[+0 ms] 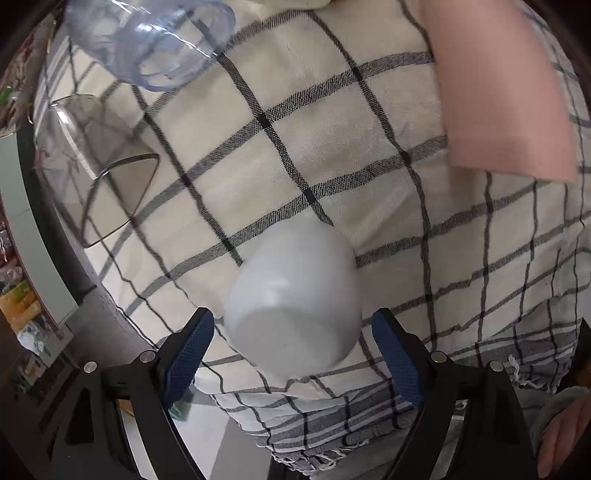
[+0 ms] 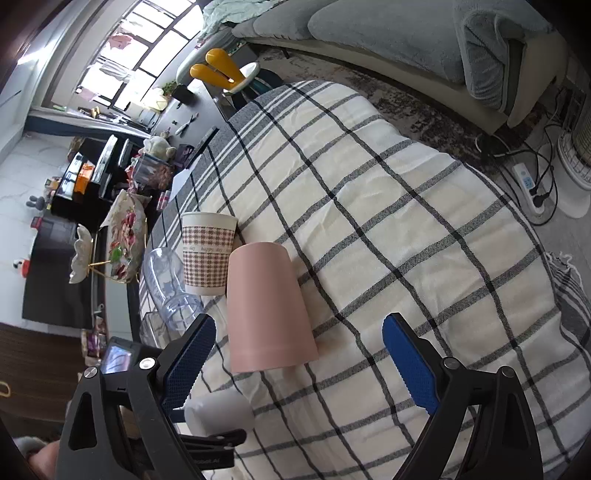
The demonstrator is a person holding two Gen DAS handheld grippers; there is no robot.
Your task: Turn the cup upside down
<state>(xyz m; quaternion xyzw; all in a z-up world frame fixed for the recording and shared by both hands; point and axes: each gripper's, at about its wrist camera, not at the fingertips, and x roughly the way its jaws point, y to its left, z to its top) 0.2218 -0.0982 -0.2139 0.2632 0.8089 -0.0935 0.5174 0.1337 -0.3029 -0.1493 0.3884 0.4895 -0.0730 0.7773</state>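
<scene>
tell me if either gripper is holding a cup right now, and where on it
Neither. The left gripper is open, its pads apart from the white cup standing bottom-up between them. The right gripper is open and empty.

Home living room, grey sofa point(image 2: 388, 33), checked tablecloth point(image 2: 369, 221), cluttered dark sideboard point(image 2: 92, 177), big window point(image 2: 136, 48)
</scene>
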